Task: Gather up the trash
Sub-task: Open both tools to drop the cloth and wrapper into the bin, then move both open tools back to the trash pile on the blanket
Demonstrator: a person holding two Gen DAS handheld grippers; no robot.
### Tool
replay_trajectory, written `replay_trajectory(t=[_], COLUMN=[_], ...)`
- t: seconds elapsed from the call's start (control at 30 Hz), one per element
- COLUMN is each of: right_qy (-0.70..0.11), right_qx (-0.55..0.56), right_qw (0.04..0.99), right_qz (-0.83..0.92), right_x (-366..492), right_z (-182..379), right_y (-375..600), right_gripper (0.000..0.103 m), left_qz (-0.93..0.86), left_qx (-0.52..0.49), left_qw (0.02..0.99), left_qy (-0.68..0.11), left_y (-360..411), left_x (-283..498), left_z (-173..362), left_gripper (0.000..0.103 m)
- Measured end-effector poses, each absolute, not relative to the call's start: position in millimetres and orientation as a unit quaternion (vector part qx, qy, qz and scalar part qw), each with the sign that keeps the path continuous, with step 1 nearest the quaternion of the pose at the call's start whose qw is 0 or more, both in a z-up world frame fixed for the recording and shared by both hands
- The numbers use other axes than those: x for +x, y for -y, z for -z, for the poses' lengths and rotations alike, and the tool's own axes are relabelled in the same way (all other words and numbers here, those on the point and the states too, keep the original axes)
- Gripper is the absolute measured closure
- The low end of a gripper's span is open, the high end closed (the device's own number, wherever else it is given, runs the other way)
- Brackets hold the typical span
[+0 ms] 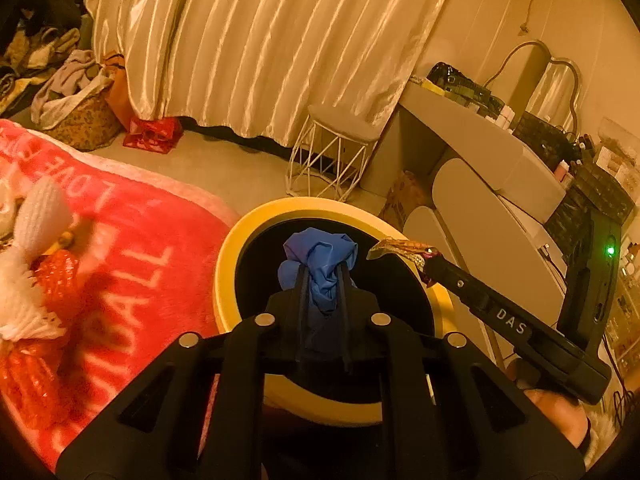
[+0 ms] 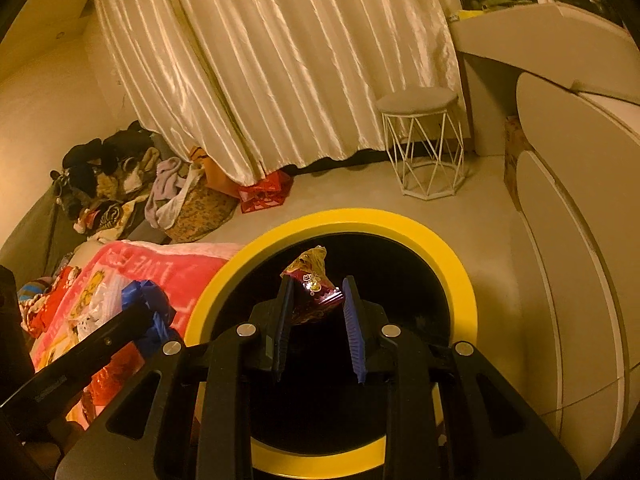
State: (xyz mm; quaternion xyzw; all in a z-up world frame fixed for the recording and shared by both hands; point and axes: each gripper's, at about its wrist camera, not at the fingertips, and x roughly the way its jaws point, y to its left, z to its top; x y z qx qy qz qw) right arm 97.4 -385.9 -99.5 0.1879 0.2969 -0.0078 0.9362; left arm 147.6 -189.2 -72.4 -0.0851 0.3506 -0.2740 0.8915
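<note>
Cream satin curtains (image 1: 260, 40) hang in long folds across the far wall of a dim, yellow-lit bedroom, with a white wire-frame stool (image 2: 424, 144) on the pale floor in front of them and a heap of clothes and bags (image 2: 120, 188) to the left. A pink fleece blanket with white lettering (image 1: 132, 248) covers the bed edge at the left, just beside a round black bin with a yellow rim (image 1: 240, 248), which stands between the bed and a pale grey dressing table (image 1: 480, 168).

The left gripper (image 1: 322, 280) is clamped on a crumpled blue plastic bag (image 1: 320, 256), its two fingers pressed close together against the bunched material, which it holds over the bin's dark opening. The right gripper (image 2: 318, 304) pinches a crinkled gold and maroon snack wrapper (image 2: 314, 276) at its lower end, between blue ribbed pads (image 2: 354, 320) that stand only narrowly apart; the wrapper sticks up beyond the fingertips, also above the mouth of the bin. In the left wrist view the right gripper reaches in from the right with the wrapper at its tip over the yellow rim.
</note>
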Motion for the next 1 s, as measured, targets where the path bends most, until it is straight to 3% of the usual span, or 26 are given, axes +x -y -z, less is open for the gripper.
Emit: replay_trajectory(t=[0.03, 0.13, 0.17, 0.23, 0.3, 0.37, 0.47, 1.0], right_qy=[-0.3, -0.305, -0.305, -0.302, -0.299, -0.297, -0.29, -0.242], right_qx=[0.189, 0.196, 0.197, 0.198, 0.196, 0.192, 0.185, 0.154], right_qw=[0.935, 0.932, 0.932, 0.932, 0.934, 0.935, 0.939, 0.957], right_qz=[0.007, 0.016, 0.019, 0.026, 0.028, 0.028, 0.023, -0.035], right_x=[99, 101, 101, 100, 99, 99, 98, 87], right_z=[100, 103, 103, 103, 103, 102, 100, 80], right_y=[386, 388, 388, 389, 387, 386, 382, 349], right_gripper=[0.077, 0.069, 0.062, 0.051, 0.049, 0.047, 0.045, 0.038], left_qz=[0.272, 0.261, 0.256, 0.249, 0.241, 0.239, 0.228, 0.183], left_qx=[-0.084, -0.096, -0.099, -0.102, -0.104, -0.109, -0.106, -0.105], left_qw=[0.891, 0.892, 0.893, 0.897, 0.902, 0.904, 0.91, 0.933], left_qy=[-0.353, -0.356, -0.355, -0.351, -0.343, -0.336, -0.33, -0.29], left_y=[190, 186, 184, 179, 174, 169, 163, 123], left_x=[149, 152, 153, 150, 147, 144, 140, 113], left_z=[74, 77, 77, 77, 74, 72, 68, 50], left_gripper=[0.093, 0.06, 0.048, 0.039, 0.023, 0.016, 0.012, 0.012])
